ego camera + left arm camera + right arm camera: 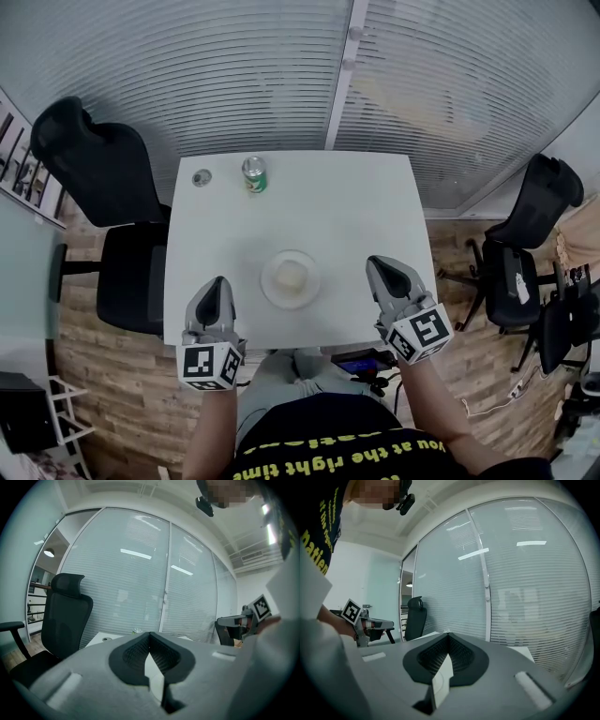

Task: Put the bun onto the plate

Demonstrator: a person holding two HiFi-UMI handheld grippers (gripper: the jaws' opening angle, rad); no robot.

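White table (328,206), glass wall behind: bun (292,275) sits on the plate (266,281) mid-table, so left gripper (217,281) and right gripper (375,262) flank it at the near edge, jaws closed and empty, task apparently done.

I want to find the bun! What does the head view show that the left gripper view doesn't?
Only the head view shows the pale round bun lying on the round white plate. Only the left gripper view shows the round glowing ceiling lamp. Both show the black office chair, the white table and the right gripper.
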